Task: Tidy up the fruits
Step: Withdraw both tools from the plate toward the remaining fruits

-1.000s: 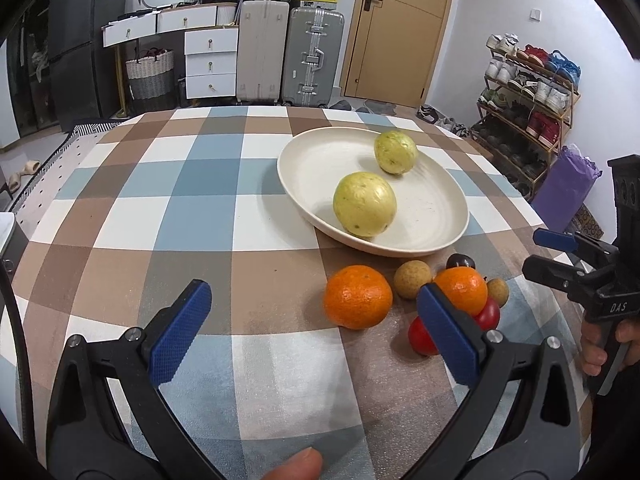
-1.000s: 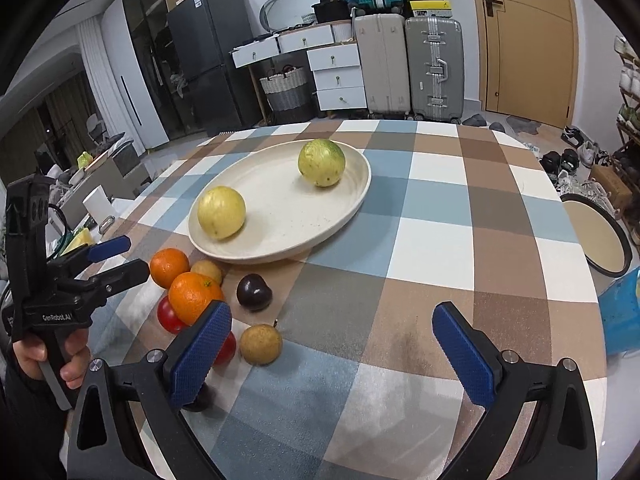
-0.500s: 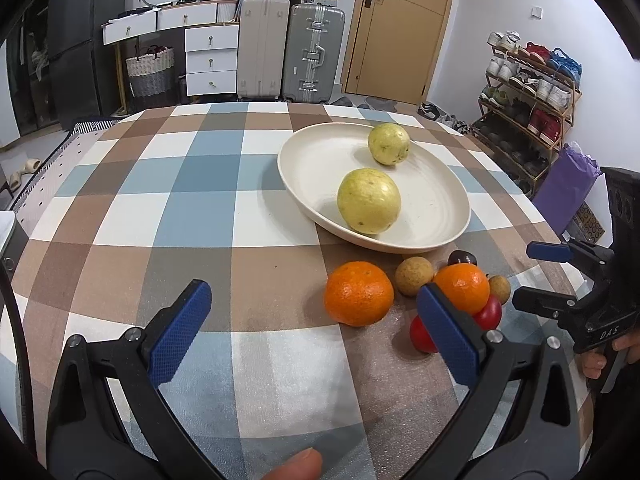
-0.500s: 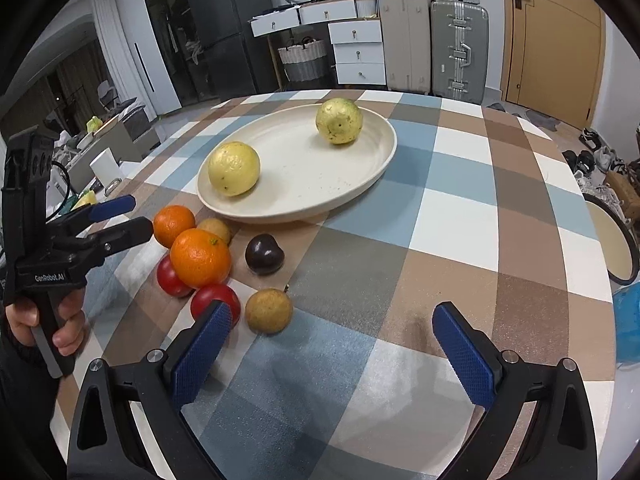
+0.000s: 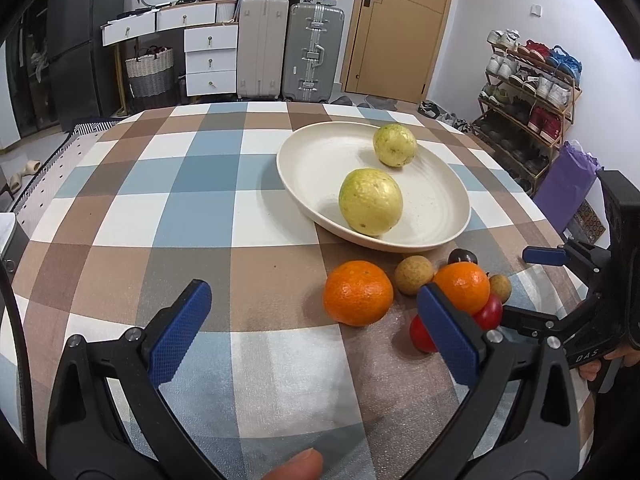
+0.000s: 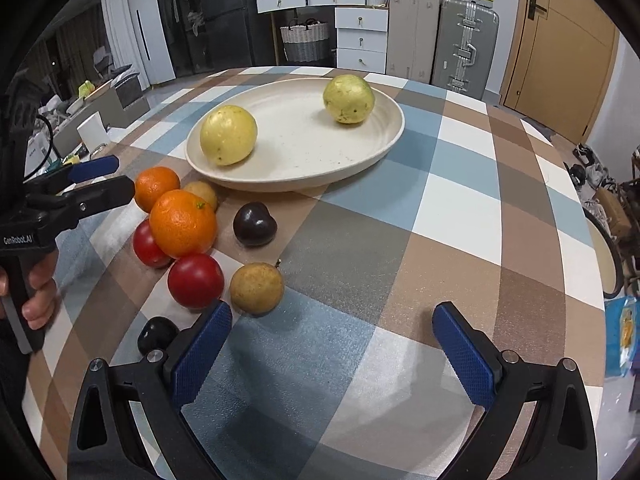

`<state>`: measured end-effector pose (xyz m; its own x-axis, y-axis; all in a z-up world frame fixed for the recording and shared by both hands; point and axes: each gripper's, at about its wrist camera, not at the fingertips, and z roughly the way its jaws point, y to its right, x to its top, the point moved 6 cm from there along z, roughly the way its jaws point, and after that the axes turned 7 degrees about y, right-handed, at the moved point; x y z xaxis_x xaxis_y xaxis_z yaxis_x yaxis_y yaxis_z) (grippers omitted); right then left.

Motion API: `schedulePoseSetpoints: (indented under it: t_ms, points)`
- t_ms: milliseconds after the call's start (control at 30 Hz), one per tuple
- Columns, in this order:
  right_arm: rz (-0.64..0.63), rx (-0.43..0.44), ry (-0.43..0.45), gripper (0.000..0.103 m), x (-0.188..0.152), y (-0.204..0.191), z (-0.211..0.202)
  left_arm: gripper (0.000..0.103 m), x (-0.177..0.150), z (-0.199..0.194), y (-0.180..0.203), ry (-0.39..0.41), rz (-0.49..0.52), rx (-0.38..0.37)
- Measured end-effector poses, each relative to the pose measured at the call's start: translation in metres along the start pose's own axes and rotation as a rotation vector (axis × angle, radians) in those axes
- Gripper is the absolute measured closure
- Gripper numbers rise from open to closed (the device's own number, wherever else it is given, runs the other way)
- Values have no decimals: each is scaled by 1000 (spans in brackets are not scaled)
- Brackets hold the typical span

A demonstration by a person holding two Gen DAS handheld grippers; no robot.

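Note:
A cream plate [image 5: 440, 216] [image 6: 304, 152] holds two yellow-green guavas [image 5: 370, 208] [image 6: 228, 135]. In front of it on the checked cloth lie two oranges [image 5: 357, 293] [image 6: 183, 223], two red tomatoes [image 6: 195, 281], two brown longans [image 6: 256, 289] and two dark plums [image 6: 254, 224]. My left gripper [image 5: 316, 332] is open and empty, just short of the nearer orange. My right gripper [image 6: 332, 354] is open and empty, its left finger beside a longan and a tomato. Each gripper shows in the other view, the right one [image 5: 532, 288] and the left one [image 6: 106, 178].
The round table's edge [image 6: 592, 280] runs close on the right. Suitcases [image 5: 312, 56], white drawers [image 5: 208, 60] and a shoe rack [image 5: 528, 92] stand beyond the table. A purple bag [image 5: 568, 184] sits by the table's far side.
My right gripper has moved forward and down toward the loose fruit pile. My left gripper has stayed nearly still. Both stay open.

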<state>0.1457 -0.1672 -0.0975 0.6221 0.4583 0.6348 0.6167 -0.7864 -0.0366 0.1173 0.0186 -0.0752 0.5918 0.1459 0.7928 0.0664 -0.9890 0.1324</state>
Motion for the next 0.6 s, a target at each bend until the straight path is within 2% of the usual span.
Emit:
schedulePoseSetpoints:
  t_ms: [267, 433, 600]
  points:
    - [-5, -52, -5, 0, 3, 3, 5, 0, 0, 0, -1, -1, -2, 0]
    - [-6, -50, -5, 1, 5, 3, 7, 0, -1, 1, 0, -5, -1, 2]
    - [-20, -22, 3, 12, 7, -3, 6, 0, -1, 1, 0, -6, -2, 2]
